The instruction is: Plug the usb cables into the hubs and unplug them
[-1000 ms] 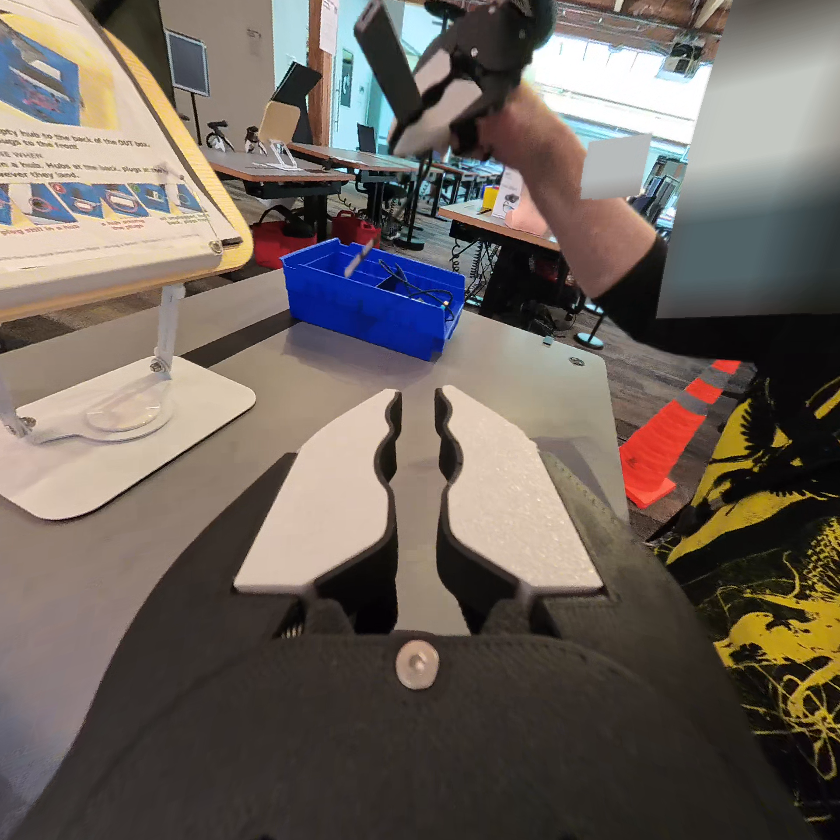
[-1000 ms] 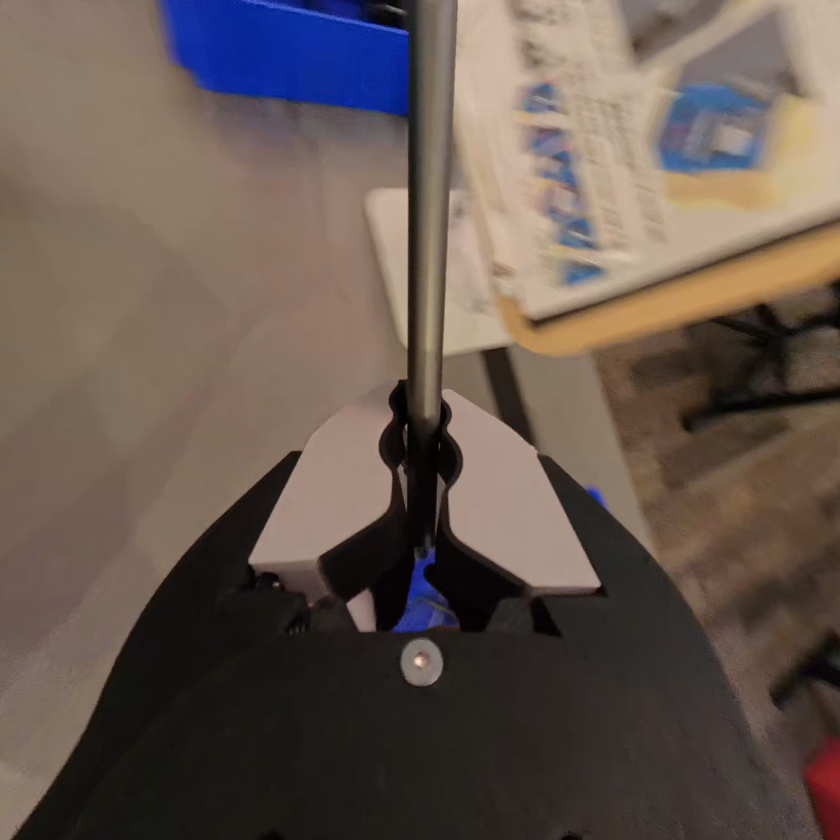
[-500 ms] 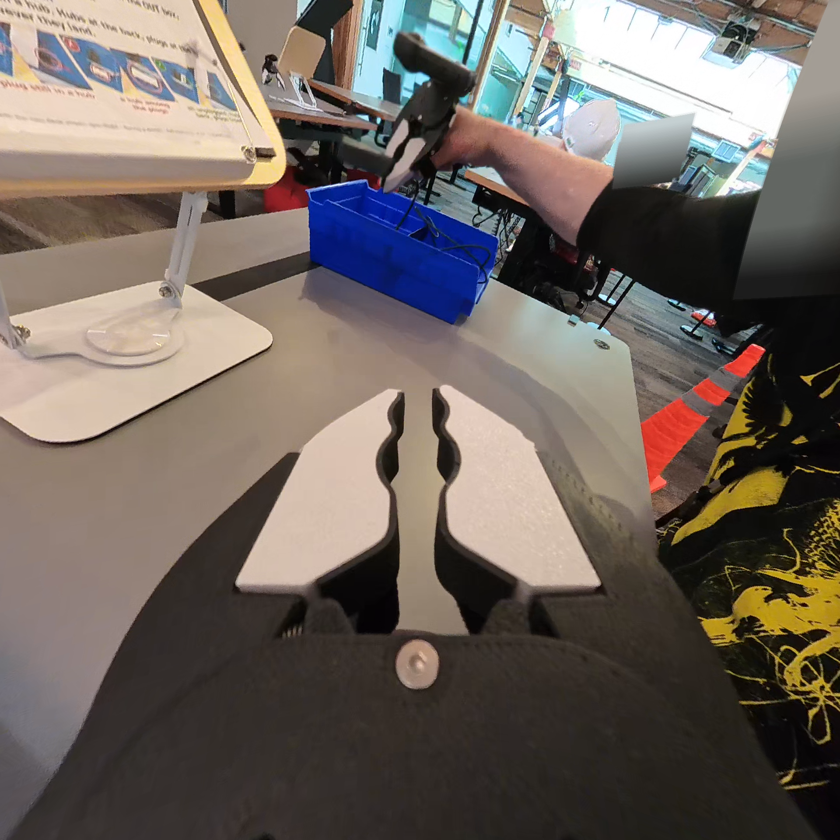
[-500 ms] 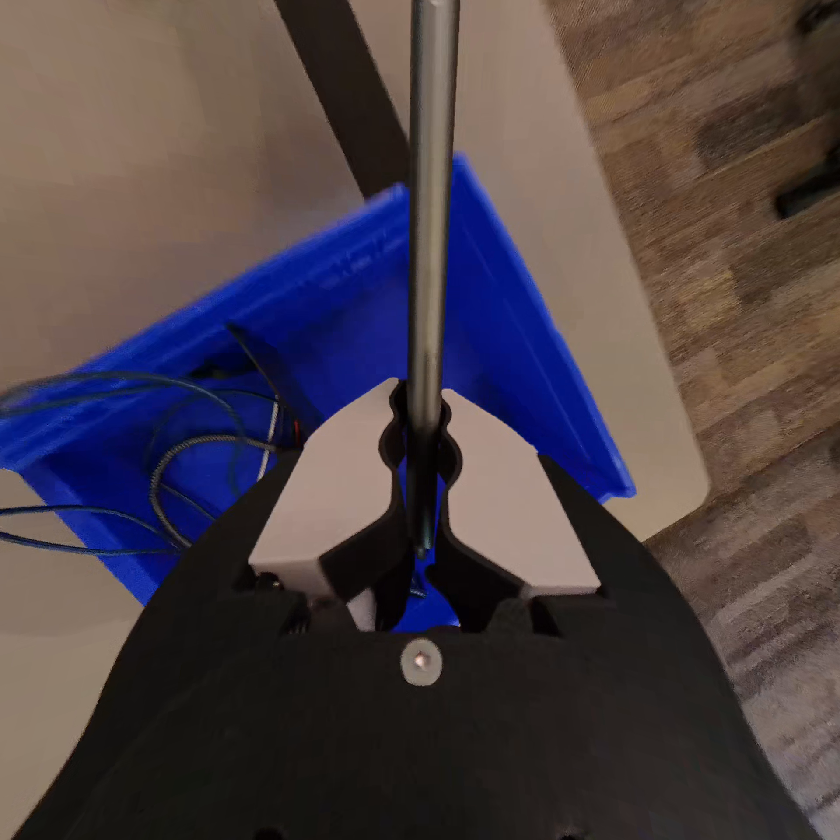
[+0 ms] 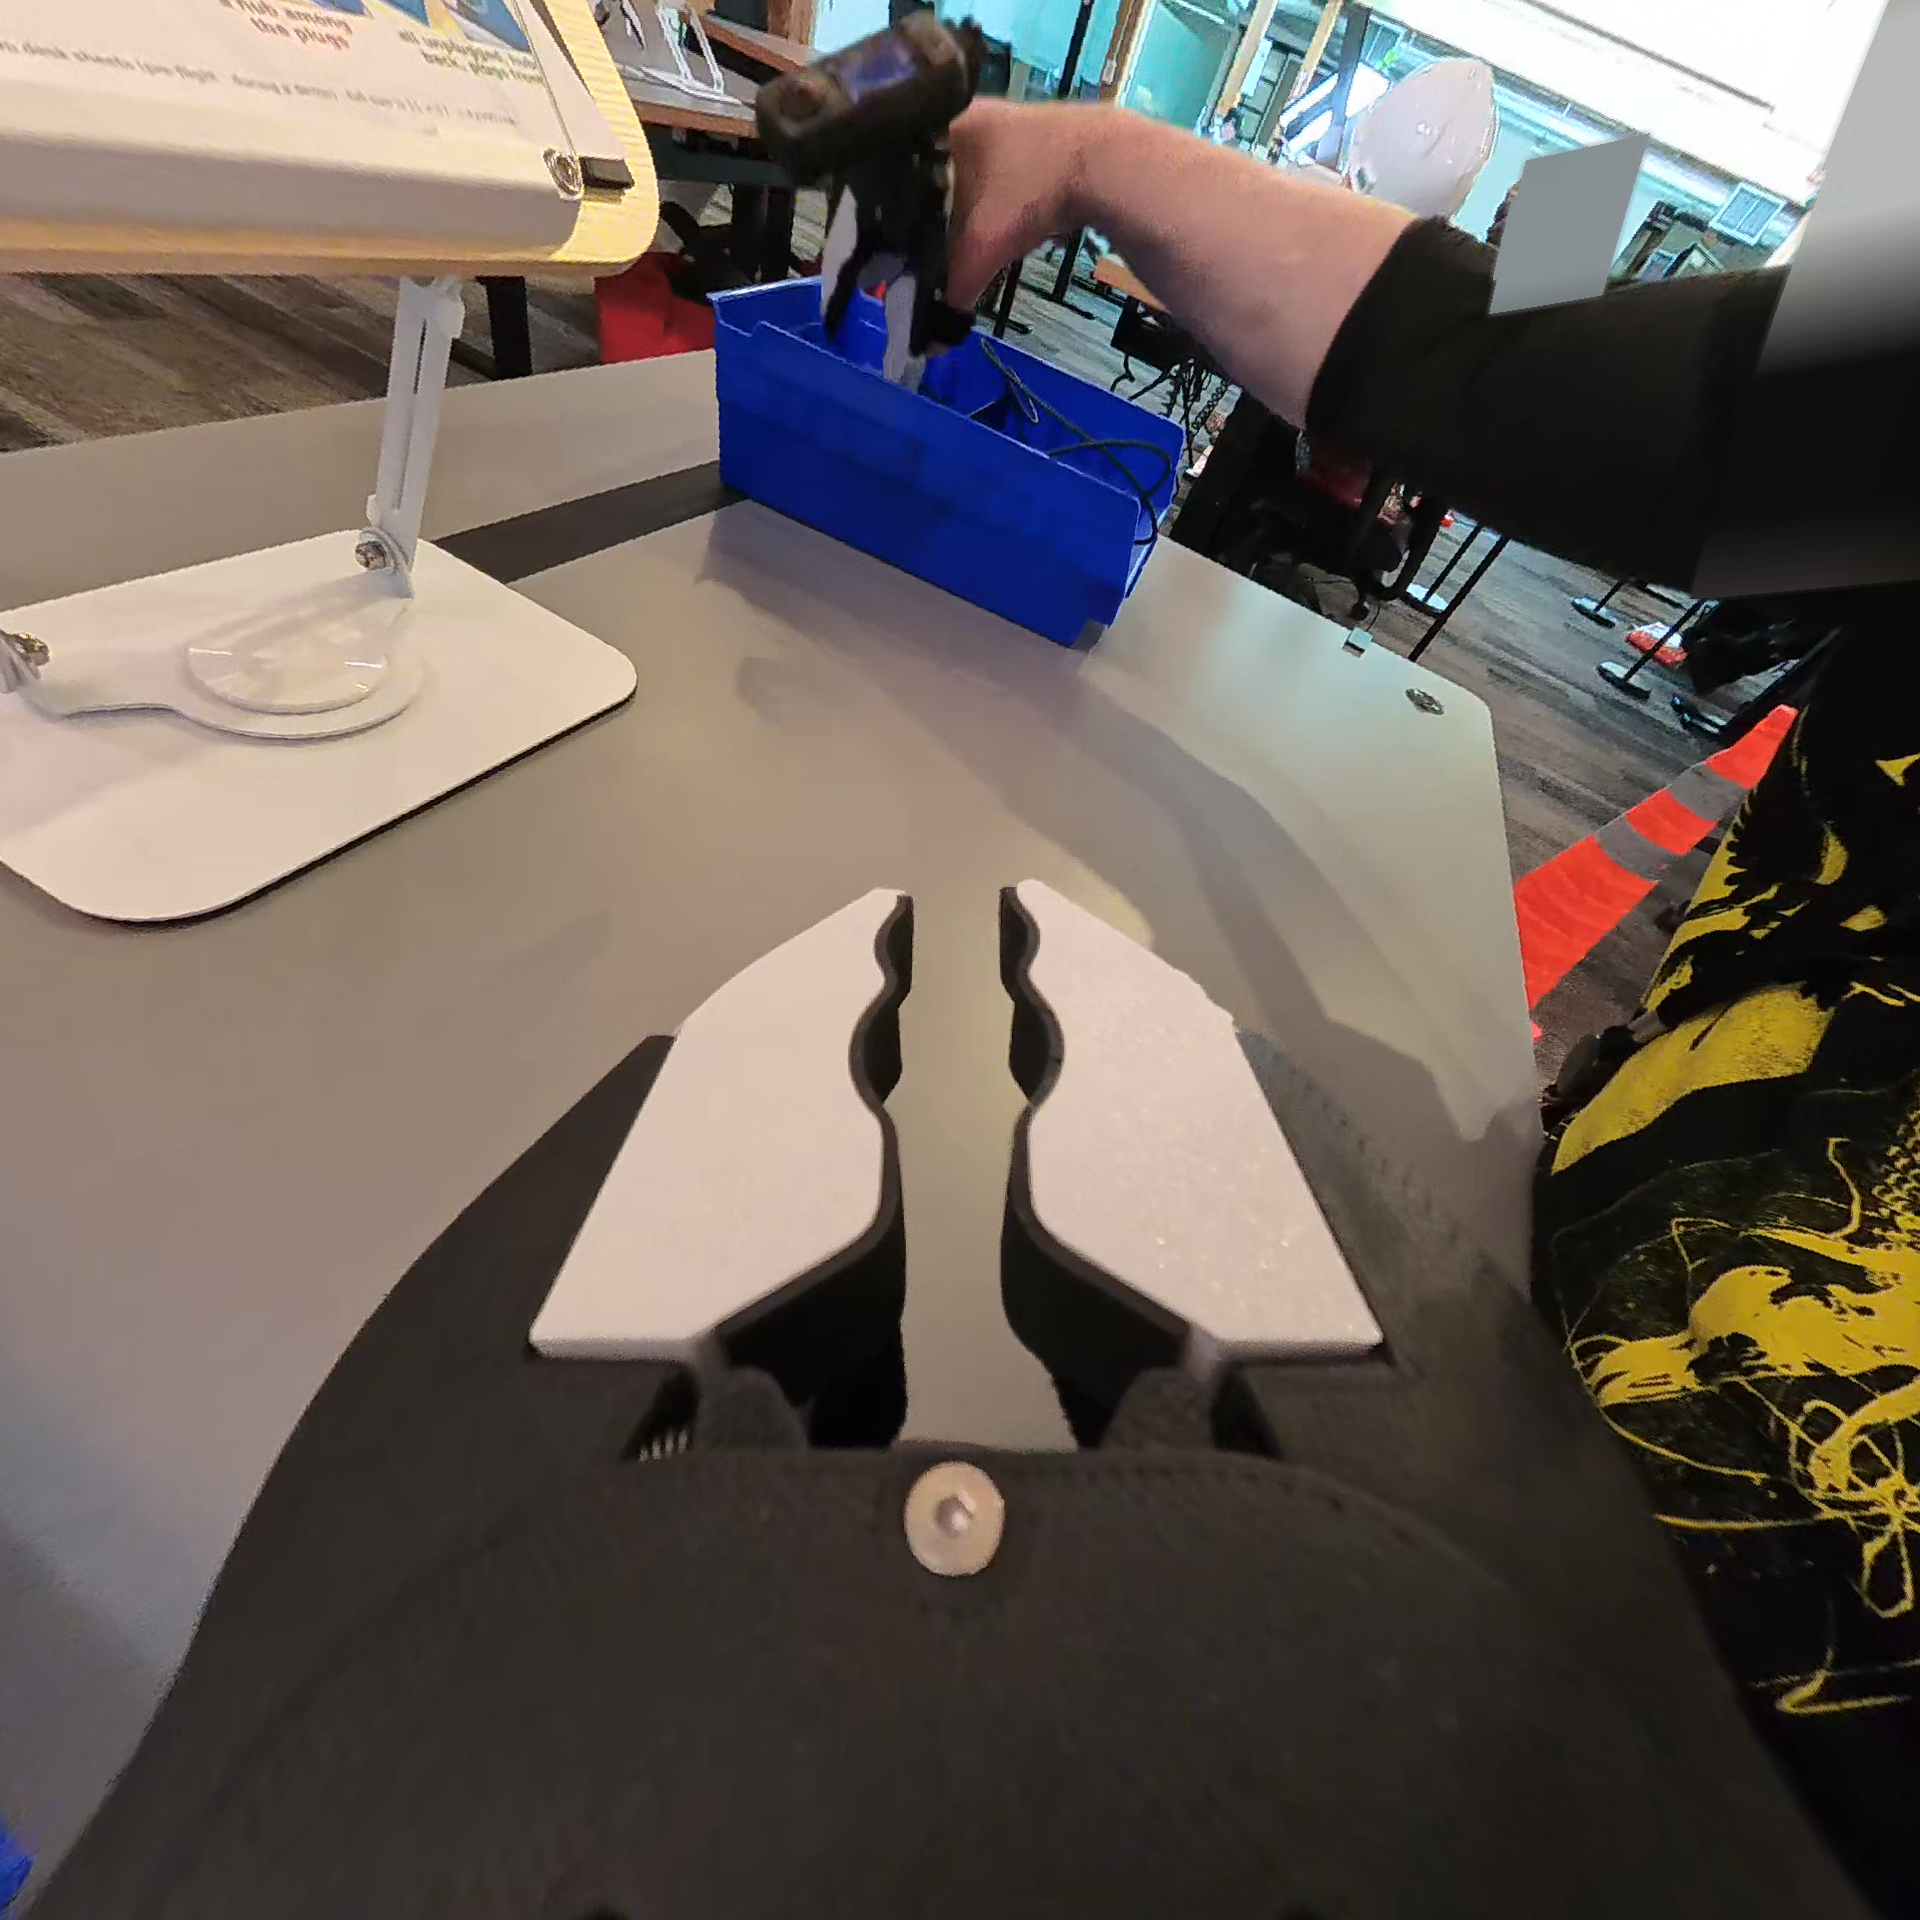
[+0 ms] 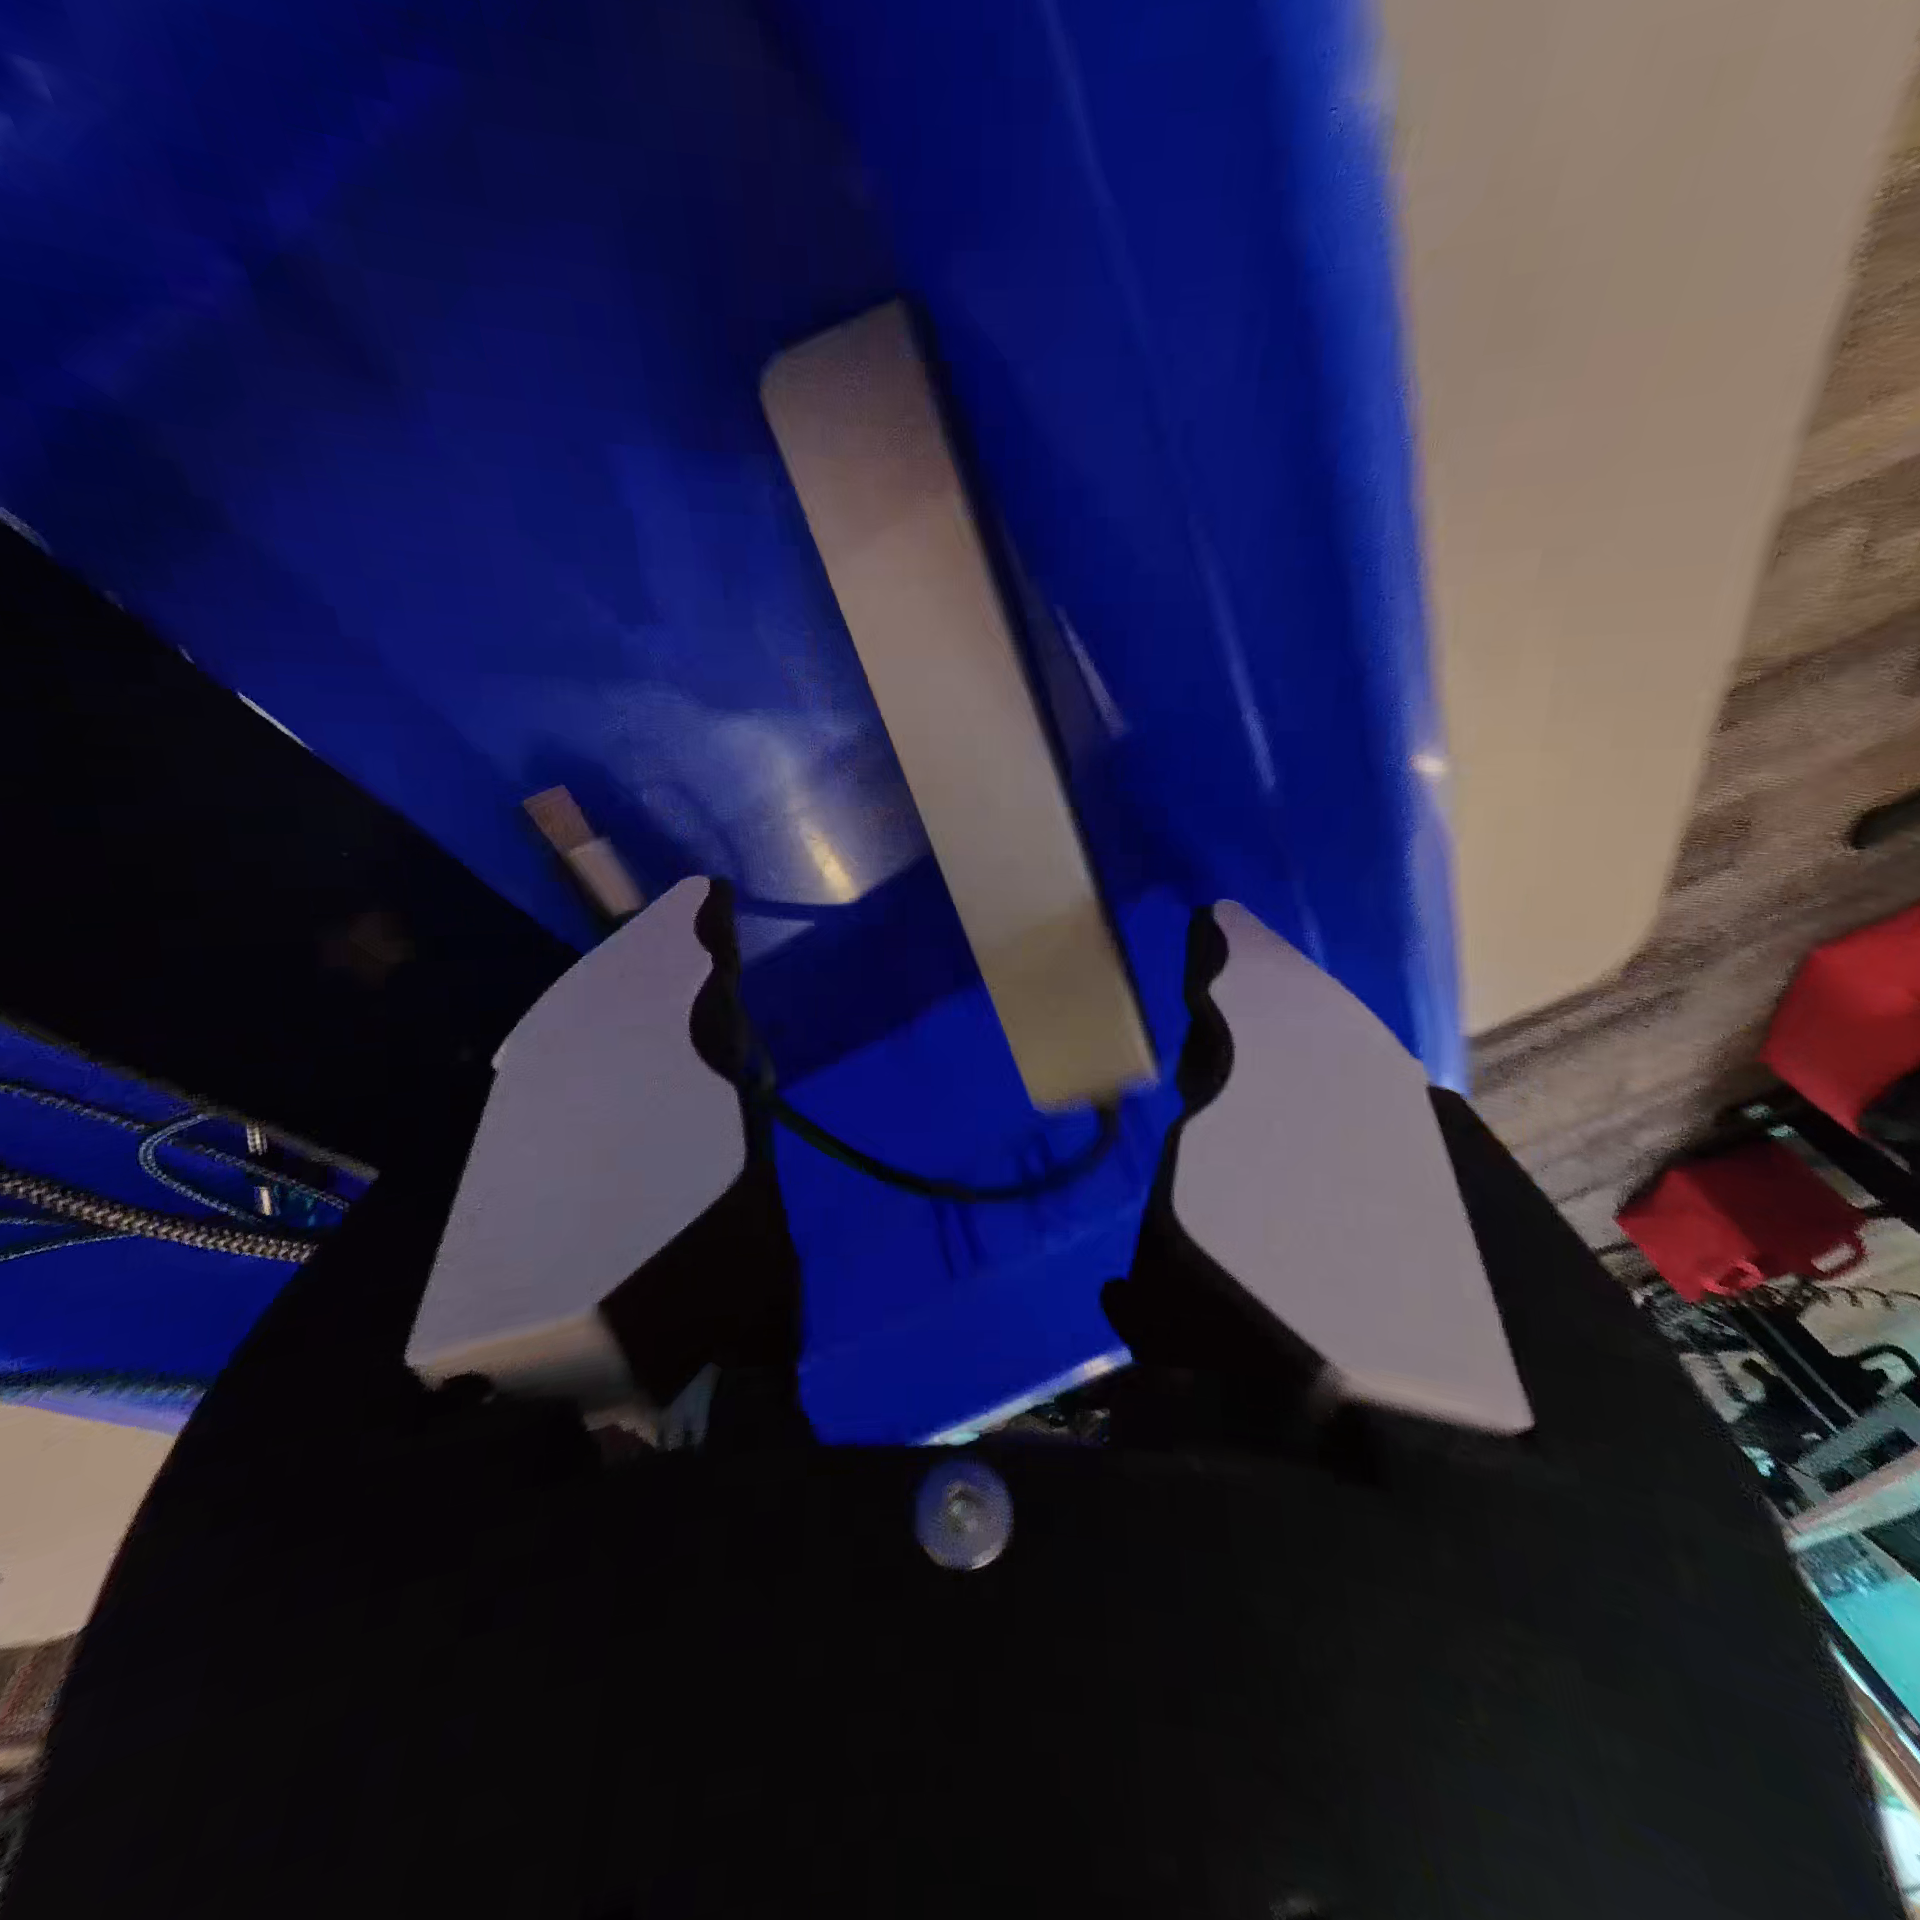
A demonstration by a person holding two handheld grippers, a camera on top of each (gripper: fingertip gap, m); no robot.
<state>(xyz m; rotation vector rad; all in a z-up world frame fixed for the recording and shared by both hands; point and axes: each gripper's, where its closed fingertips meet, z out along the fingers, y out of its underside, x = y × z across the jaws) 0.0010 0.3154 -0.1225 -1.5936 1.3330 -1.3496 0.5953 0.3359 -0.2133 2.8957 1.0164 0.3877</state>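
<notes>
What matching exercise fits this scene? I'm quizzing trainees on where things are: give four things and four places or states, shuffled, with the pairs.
Things:
1. hub
2. left gripper
3. right gripper
4. stand

Places or states:
A. fingers wide apart, over the bin
B. white base on the table, left of the bin
C. silver bar lying in the bin
D. fingers close together, nothing between them, over the table

Pairs: 1-C, 2-D, 3-A, 4-B
</notes>
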